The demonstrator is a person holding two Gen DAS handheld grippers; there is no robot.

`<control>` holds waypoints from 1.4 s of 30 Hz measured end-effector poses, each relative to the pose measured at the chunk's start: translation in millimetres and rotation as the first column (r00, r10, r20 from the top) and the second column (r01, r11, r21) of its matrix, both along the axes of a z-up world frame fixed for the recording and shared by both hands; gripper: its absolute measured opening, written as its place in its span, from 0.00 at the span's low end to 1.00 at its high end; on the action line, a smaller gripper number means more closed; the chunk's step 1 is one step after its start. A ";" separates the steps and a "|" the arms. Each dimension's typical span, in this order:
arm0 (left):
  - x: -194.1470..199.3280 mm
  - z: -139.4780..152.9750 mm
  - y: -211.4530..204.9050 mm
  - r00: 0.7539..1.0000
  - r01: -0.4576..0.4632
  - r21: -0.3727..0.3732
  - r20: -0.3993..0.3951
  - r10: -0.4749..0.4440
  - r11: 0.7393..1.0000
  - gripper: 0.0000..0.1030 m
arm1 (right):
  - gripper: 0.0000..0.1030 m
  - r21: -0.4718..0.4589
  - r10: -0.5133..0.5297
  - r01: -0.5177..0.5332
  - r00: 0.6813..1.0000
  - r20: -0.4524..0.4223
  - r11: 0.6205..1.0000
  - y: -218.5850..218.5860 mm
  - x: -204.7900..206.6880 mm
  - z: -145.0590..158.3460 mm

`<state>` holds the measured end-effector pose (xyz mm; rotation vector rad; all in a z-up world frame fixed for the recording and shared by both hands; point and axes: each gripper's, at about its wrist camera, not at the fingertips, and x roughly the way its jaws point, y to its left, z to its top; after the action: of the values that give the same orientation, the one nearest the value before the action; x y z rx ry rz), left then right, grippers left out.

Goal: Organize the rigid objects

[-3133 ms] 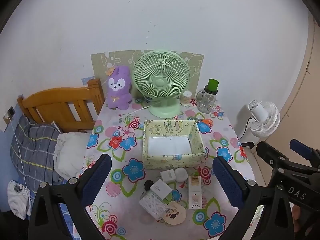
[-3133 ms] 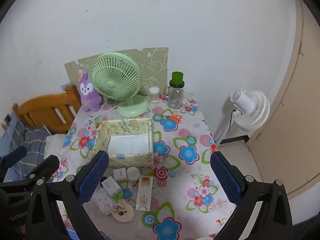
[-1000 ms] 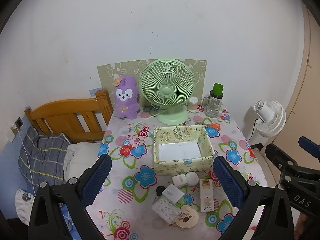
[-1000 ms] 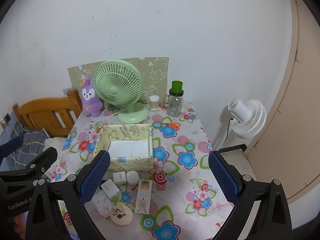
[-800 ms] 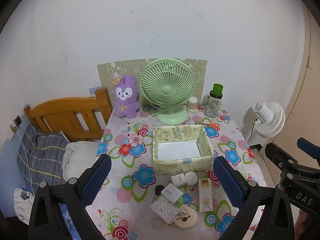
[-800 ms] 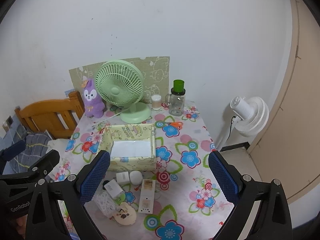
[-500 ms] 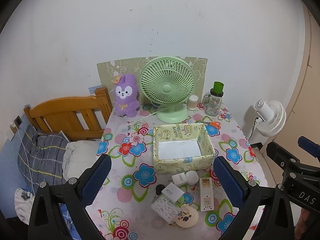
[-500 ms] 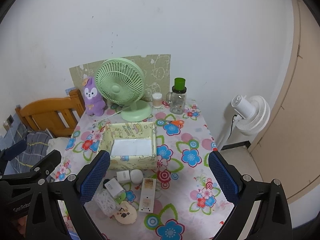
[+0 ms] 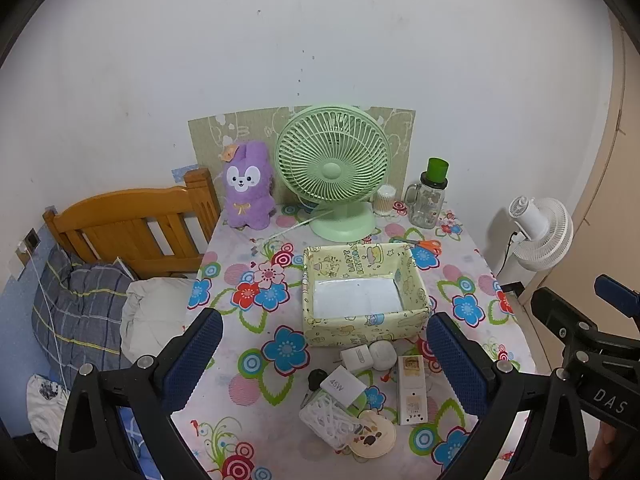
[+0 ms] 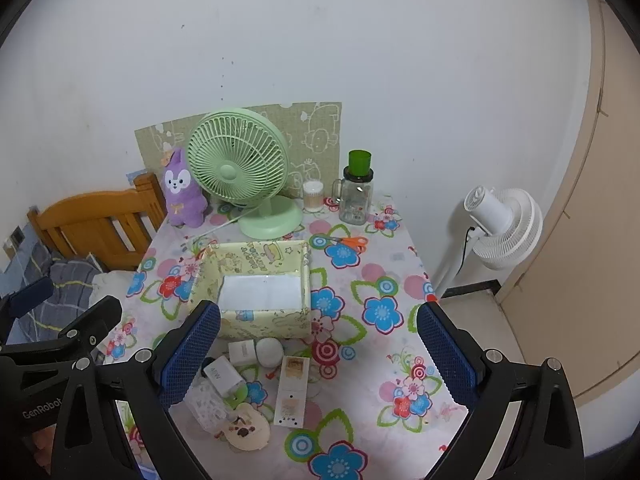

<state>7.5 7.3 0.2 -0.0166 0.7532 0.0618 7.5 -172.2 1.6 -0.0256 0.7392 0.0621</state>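
Both grippers are held high above the floral table (image 9: 248, 392), jaws spread wide, nothing gripped: left gripper (image 9: 320, 354), right gripper (image 10: 318, 346). Compared with a second ago the views are barely shifted; the cluster is untouched, so no pick is judged started. The yellow box (image 9: 362, 330) sits empty mid-table. Just in front of it lie a white charger (image 9: 343, 385), a round white item (image 9: 382, 354), a long flat card (image 9: 411, 390), and what may be a mesh pouch (image 9: 326, 420), detail too small to confirm.
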 end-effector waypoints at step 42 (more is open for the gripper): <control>50.7 -175.1 12.0 0.962 -0.104 -0.051 -0.257 0.088 0.993 1.00 | 0.95 -0.007 0.013 -0.014 0.991 -0.136 1.000 0.5 57.4 -165.7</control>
<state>58.3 19.4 -174.9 -0.1077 1.0115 0.1343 64.9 -171.7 -164.1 -0.0343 0.8757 0.0742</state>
